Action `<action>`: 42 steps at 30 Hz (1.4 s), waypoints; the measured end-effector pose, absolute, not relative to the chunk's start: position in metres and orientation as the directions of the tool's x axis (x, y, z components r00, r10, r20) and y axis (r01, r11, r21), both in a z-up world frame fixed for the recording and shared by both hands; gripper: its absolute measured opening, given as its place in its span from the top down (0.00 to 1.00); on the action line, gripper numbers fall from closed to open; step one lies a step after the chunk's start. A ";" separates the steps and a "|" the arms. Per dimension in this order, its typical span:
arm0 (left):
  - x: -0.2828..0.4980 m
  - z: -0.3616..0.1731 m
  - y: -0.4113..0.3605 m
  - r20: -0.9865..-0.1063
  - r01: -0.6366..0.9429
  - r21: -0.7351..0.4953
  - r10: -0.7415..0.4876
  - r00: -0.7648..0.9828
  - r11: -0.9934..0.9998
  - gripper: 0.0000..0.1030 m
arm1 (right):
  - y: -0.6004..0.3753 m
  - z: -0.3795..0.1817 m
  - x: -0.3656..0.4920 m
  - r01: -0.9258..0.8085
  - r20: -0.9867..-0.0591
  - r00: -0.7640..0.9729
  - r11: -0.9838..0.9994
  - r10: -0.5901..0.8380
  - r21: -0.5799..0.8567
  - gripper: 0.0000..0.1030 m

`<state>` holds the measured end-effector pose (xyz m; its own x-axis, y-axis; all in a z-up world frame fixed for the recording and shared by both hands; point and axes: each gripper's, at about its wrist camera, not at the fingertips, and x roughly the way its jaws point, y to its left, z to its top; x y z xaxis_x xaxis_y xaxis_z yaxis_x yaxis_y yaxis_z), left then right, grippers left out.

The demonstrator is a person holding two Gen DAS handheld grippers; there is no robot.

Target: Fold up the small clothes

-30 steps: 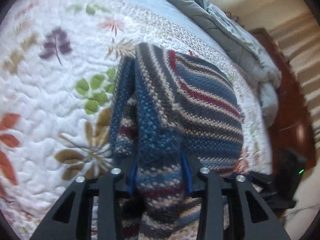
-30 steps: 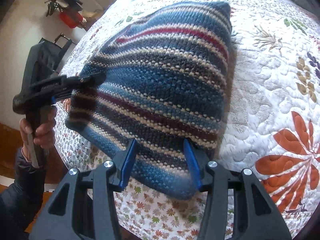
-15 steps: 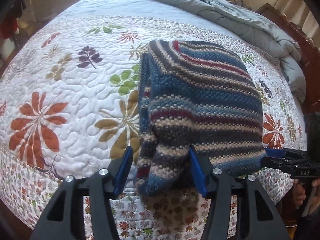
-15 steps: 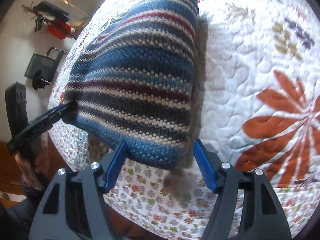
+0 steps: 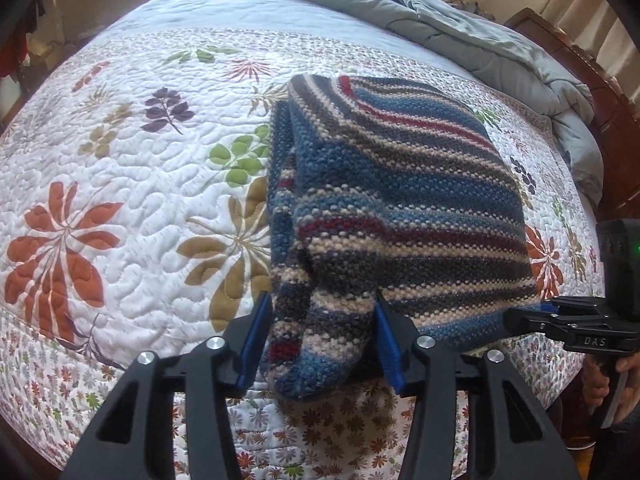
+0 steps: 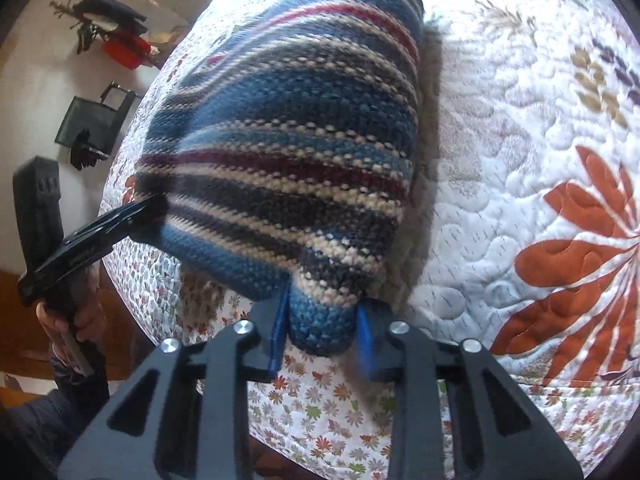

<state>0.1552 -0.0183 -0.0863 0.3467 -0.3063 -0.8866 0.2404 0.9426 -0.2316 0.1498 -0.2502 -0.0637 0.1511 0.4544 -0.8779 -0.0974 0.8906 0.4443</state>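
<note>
Left gripper (image 5: 320,328): matte black frame of four triangular cut-out arms, each capped by a round silver screw, with two flat blue pads (image 5: 253,344) on the fingers. Right gripper (image 6: 322,334): same black frame, silver screws and blue pads; seen side-on from the left wrist view it shows white "DAS" lettering, a black box behind with a green light, and a black grip handle. Sleeve (image 6: 60,412): dark, padded, at the hand (image 6: 72,324).

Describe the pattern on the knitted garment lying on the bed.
The striped knitted garment has blue, grey, cream and red bands, clearest in the left wrist view.
</note>
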 end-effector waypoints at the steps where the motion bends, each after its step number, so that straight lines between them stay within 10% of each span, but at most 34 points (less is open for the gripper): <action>1: 0.156 -0.087 -0.019 -0.887 0.242 -0.230 -0.306 0.347 0.943 0.52 | -0.250 -0.060 0.148 -0.103 -0.879 0.158 0.893 0.451 0.439 0.76; 12: 0.164 -0.122 -0.019 -0.907 0.210 -0.280 -0.330 0.262 0.937 0.52 | -0.256 -0.084 0.147 -0.100 -0.907 0.133 0.916 0.399 0.389 0.77; 19: 0.185 -0.070 -0.002 -0.886 0.238 -0.299 -0.361 0.292 0.924 0.46 | -0.272 -0.037 0.151 -0.168 -0.882 0.212 0.905 0.421 0.392 0.46; 34: 0.339 -0.093 -0.041 -0.914 0.160 -0.334 -0.361 0.183 0.929 0.39 | -0.301 -0.045 0.305 -0.073 -0.879 0.227 0.907 0.419 0.414 0.39; 37: 0.348 -0.100 -0.042 -0.886 0.134 -0.422 -0.439 0.148 0.897 0.43 | -0.303 -0.052 0.321 -0.060 -0.855 0.221 0.882 0.468 0.468 0.39; 42: 0.352 -0.105 -0.038 -0.858 0.085 -0.492 -0.500 0.122 0.866 0.79 | -0.286 -0.052 0.338 -0.089 -0.866 0.220 0.893 0.450 0.441 0.42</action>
<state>0.3524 -0.0382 -0.1048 0.1215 -0.4997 -0.8577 0.0855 0.8661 -0.4925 0.3375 -0.2861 -0.0519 0.2203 0.4498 -0.8655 -0.0890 0.8929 0.4414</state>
